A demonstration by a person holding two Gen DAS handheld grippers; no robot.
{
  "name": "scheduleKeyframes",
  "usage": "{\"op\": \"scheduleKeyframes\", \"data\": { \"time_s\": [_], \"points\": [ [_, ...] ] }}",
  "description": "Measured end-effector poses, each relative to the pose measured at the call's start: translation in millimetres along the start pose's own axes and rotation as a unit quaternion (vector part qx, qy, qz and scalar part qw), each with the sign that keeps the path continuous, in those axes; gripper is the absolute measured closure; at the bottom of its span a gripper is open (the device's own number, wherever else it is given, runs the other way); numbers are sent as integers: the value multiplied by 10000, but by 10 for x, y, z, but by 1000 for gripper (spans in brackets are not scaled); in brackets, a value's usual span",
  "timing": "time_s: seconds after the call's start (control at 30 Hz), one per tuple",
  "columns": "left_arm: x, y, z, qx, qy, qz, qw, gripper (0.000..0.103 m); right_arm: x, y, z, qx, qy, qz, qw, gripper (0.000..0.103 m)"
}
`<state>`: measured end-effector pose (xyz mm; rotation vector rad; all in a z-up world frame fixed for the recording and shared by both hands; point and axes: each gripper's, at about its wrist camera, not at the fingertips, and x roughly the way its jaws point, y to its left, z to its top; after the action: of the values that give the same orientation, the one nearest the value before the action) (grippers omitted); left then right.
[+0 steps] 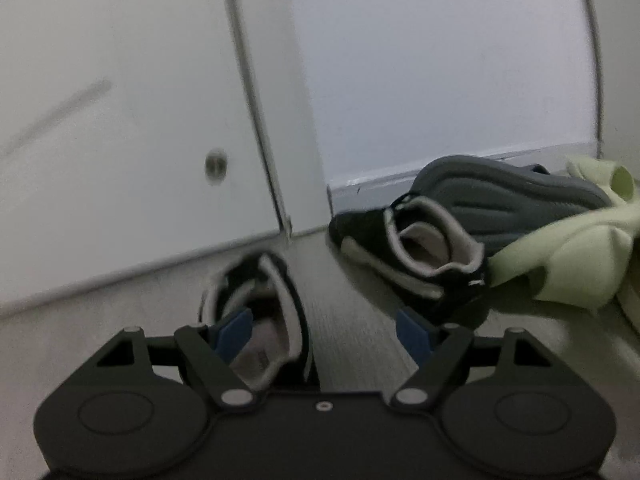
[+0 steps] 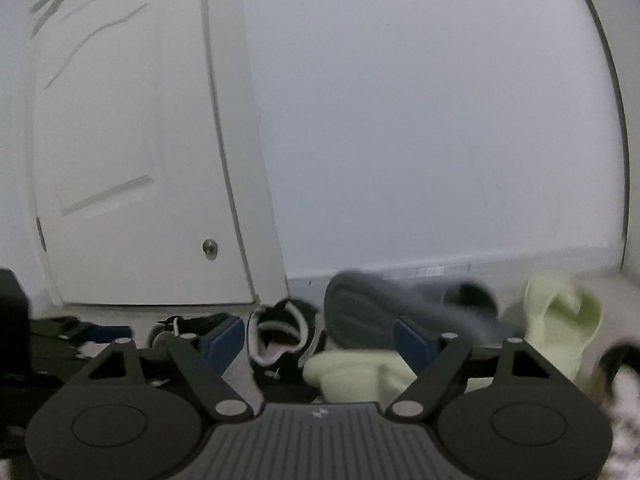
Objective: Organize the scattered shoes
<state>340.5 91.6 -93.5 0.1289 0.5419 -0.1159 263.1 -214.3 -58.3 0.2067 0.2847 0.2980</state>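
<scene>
Left claw [image 1: 324,332] wide, straddling black sneaker [image 1: 256,320]; right claw [image 2: 320,340] wide, empty.

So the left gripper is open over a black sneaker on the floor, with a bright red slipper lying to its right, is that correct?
Not quite: the slipper is pale green, not red, as the left wrist view shows. The left gripper is indeed open over a black sneaker on the floor.

Both tools are built in matte black, with two round housings, angled link arms pinned by silver rivets, and blue fingertips. The left gripper [image 1: 326,334] is smooth-topped with one central screw; the right gripper [image 2: 320,338] is ribbed, apparently bearing a small logo.
</scene>
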Motion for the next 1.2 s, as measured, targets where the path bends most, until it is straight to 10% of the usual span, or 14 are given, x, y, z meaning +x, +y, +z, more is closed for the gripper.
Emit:
{"op": "scheduleKeyframes", "data": {
  "time_s": [0.3,0.43,0.57,1.2],
  "points": [
    [270,-50,-59,260,112,155,9995,33,-64,-15,-9,-287,-63,-61,9995,21],
    [270,-168,-81,725,300,502,9957,56,-82,-47,-29,-303,-23,-88,9995,21],
    [178,35,-6,114,553,353,9978,79,-41,-108,-30,-75,39,-79,9999,21],
    [-1054,-379,-603,77,1392,-361,9896,81,-424,-146,208,414,-28,-181,9990,20]
  ]
}}
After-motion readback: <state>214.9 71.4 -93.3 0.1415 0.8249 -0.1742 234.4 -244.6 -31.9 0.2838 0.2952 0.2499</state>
